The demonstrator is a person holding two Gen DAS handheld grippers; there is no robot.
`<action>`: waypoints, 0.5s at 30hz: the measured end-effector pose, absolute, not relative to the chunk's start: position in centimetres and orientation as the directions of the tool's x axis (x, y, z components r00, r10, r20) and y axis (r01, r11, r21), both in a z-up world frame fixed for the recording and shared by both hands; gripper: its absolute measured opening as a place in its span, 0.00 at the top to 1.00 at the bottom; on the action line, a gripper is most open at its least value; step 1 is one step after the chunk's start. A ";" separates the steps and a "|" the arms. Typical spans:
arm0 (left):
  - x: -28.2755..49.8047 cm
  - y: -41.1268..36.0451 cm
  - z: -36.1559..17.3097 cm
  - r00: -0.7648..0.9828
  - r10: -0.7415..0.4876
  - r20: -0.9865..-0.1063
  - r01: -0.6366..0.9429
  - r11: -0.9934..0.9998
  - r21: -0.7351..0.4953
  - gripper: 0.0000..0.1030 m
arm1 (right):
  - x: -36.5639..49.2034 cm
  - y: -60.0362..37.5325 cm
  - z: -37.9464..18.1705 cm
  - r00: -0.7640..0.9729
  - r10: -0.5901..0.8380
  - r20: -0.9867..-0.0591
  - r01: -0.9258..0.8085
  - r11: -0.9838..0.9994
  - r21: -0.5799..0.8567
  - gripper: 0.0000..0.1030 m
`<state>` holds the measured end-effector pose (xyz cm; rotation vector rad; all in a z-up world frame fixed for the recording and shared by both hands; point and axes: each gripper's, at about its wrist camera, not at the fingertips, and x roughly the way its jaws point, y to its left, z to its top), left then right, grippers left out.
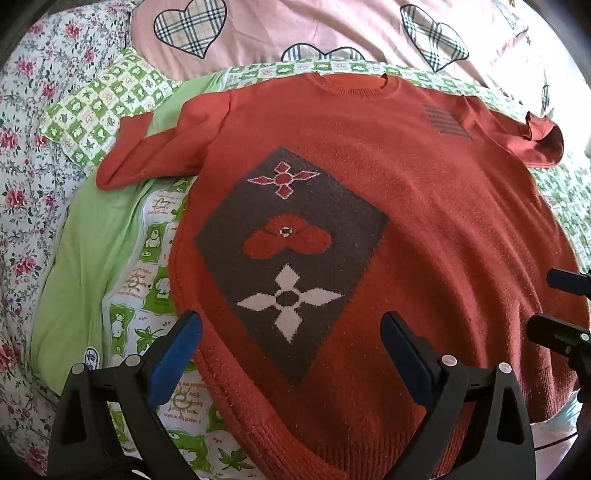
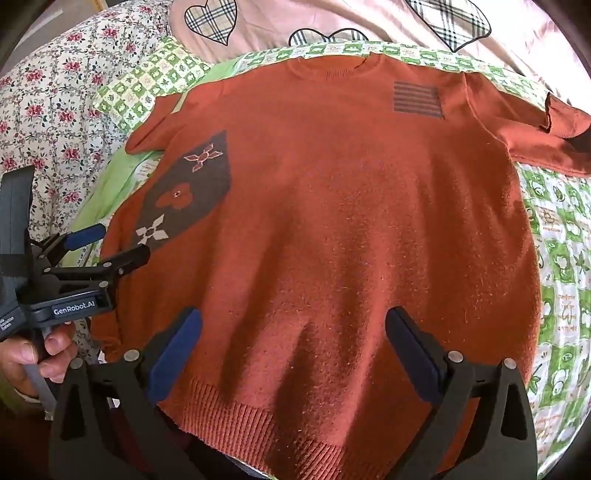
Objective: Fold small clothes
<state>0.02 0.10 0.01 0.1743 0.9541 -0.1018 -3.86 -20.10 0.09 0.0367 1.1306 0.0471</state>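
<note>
An orange-red knit sweater (image 1: 424, 206) lies flat, front up, on the bed, neck at the far side and ribbed hem toward me. It has a dark diamond patch with flowers (image 1: 291, 251) and a striped patch (image 1: 445, 120). It also fills the right wrist view (image 2: 332, 206). Both sleeves (image 1: 144, 155) spread sideways. My left gripper (image 1: 291, 332) is open above the hem's left part, empty. My right gripper (image 2: 293, 332) is open above the hem's middle, empty. The left gripper shows at the left of the right wrist view (image 2: 110, 243).
A green-and-white patterned quilt (image 1: 147, 280) lies under the sweater. A floral sheet (image 1: 22, 184) is at the left. A pink cover with plaid hearts (image 1: 295, 29) lies beyond the neck. A small checked pillow (image 1: 99, 114) sits by the left sleeve.
</note>
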 end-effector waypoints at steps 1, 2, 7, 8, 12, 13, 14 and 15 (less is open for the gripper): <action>0.0 0.1 0.0 0.574 -0.011 -0.818 0.164 0.981 0.102 0.05 | -3.9 -20.1 0.1 0.424 0.056 -0.904 -0.017 0.998 0.053 0.03; 0.0 0.0 0.0 0.575 -0.011 -0.818 0.164 0.981 0.102 0.05 | -3.9 -20.1 0.1 0.425 0.055 -0.904 -0.016 0.998 0.054 0.03; -0.2 -0.2 0.1 0.577 -0.015 -0.816 0.165 0.981 0.100 0.05 | -4.0 -20.1 0.2 0.429 0.055 -0.901 -0.010 0.998 0.056 0.03; -0.2 -0.3 0.1 0.577 -0.016 -0.816 0.167 0.981 0.099 0.05 | -4.0 -20.1 0.2 0.431 0.054 -0.901 -0.009 0.998 0.056 0.03; 0.3 0.3 0.3 0.576 -0.023 -0.817 0.175 0.980 0.096 0.05 | -3.8 -20.6 0.3 0.435 0.058 -0.898 -0.011 0.998 0.059 0.03; 0.4 0.3 0.3 0.576 -0.023 -0.817 0.176 0.980 0.097 0.05 | -3.9 -20.5 0.3 0.435 0.055 -0.899 -0.011 0.998 0.056 0.03; 0.4 0.4 0.2 0.576 -0.024 -0.817 0.177 0.980 0.095 0.05 | -3.9 -20.5 0.3 0.437 0.058 -0.897 -0.011 0.998 0.059 0.03; 0.4 0.4 0.2 0.575 -0.026 -0.818 0.178 0.979 0.094 0.05 | -3.9 -20.5 0.4 0.438 0.058 -0.897 -0.012 0.998 0.059 0.03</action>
